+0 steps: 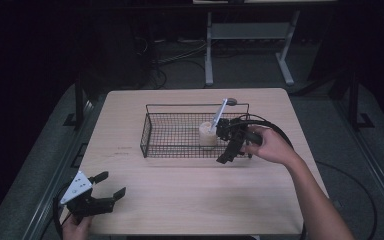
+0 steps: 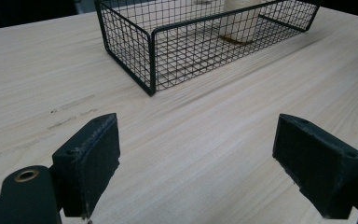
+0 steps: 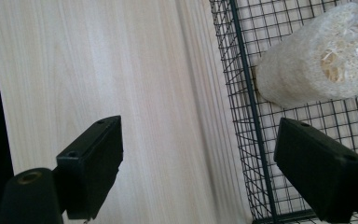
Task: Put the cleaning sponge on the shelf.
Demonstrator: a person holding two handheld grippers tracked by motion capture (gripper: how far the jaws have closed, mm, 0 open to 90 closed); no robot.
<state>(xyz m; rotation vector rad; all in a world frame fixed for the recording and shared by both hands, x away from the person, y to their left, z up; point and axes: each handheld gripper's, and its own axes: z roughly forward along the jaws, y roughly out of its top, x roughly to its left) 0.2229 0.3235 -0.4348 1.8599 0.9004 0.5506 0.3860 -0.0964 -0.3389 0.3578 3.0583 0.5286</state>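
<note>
Black jaws on the right gripper (image 1: pixel 226 131) are spread wide and holding nothing, one over bare bench (image 1: pixel 190 190), the other over the wire basket (image 1: pixel 152 131). They sit at the basket's right end, just beside the loofah (image 1: pixel 208 134) standing inside it with a white-handled brush (image 1: pixel 220 114) leaning out the back. If the grab is the loofah, I'd come in over the rim and square up so both pads land on its sides, not on wire. Left gripper (image 1: pixel 111 184) idles near the front left corner, jaws released too. Right gripper view shows the loofah's (image 3: pixel 317 70) fibrous open end up close; the high view just gives a pale lump
</note>
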